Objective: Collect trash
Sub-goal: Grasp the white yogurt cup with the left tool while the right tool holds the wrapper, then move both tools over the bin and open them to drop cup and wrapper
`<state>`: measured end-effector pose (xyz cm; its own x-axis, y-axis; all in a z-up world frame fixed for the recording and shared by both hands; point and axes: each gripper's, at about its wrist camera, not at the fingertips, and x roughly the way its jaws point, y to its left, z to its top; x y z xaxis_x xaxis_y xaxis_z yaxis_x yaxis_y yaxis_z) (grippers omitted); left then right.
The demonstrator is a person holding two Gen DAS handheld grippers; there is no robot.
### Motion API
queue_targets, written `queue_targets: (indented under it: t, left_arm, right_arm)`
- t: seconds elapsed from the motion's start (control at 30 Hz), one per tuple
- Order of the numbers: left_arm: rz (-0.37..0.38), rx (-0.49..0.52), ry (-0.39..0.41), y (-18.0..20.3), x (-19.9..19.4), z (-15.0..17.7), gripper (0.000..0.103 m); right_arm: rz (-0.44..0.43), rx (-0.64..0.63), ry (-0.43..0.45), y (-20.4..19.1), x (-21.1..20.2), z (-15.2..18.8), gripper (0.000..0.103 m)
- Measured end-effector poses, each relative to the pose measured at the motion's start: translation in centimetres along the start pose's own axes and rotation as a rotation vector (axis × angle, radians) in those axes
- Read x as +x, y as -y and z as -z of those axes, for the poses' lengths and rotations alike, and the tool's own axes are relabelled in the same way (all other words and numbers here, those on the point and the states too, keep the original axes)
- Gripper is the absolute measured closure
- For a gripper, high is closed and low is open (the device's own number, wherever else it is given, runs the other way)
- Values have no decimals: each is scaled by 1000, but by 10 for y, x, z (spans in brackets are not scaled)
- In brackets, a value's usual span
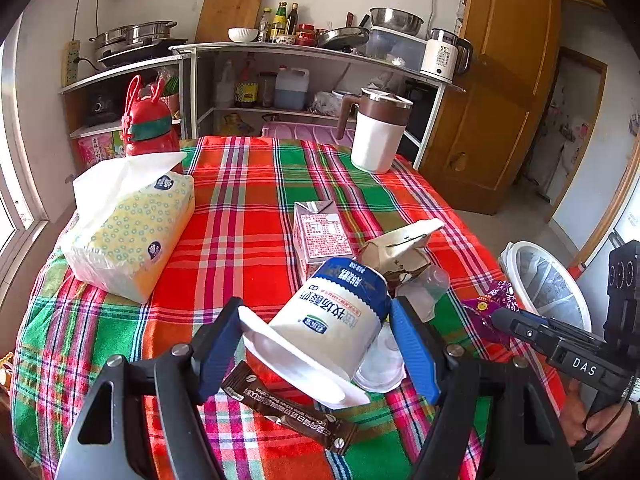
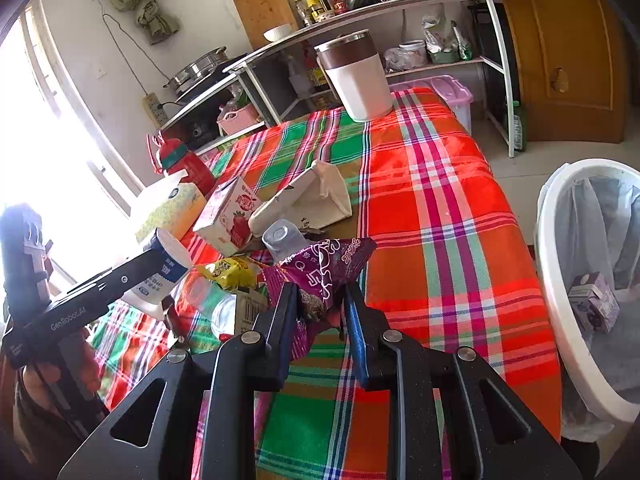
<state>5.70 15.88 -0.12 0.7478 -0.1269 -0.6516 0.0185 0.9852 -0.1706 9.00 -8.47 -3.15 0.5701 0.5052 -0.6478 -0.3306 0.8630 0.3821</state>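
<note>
My left gripper (image 1: 316, 320) is shut on a white and blue yogurt cup (image 1: 332, 320), held tilted just above the plaid table (image 1: 248, 208). My right gripper (image 2: 322, 300) is shut on a purple snack wrapper (image 2: 324, 268). The wrapper also shows in the left wrist view (image 1: 488, 308). On the table lie a brown coffee sachet (image 1: 292, 412), a pink strawberry milk carton (image 1: 320, 232), a crumpled paper cup (image 1: 400, 252), a clear plastic cup (image 1: 424, 288) and a yellow wrapper (image 2: 232, 272). The white trash bin (image 2: 548, 280) stands to the right of the table with a purple carton (image 2: 594, 304) inside.
A tissue pack (image 1: 132, 224) and a red bottle (image 1: 148, 124) stand at the table's left. A white and brown mug (image 1: 380, 132) stands at the far edge. Kitchen shelves (image 1: 304, 52) line the wall behind. A wooden door (image 1: 504, 80) is at the right.
</note>
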Motion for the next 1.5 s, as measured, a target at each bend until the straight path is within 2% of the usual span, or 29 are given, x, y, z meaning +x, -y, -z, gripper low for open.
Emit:
queue_targets:
  t: [0.2,0.57,1.13,1.5]
  left_arm:
    - [29,29,18,24,-8,-3,28]
    - [111,96,26,86,-7,-8,27]
    - [259,185,-9,194,21,-13,27]
    - [334,248,-68,260,50,-8,27]
  right_arm:
    - [10,5,35,5,-15,-2,78]
    - [85,15,114,28,-56,-3,78]
    - [231,114,199,108,-123,-4,78]
    - [353,168,190,162,-143,-3,78]
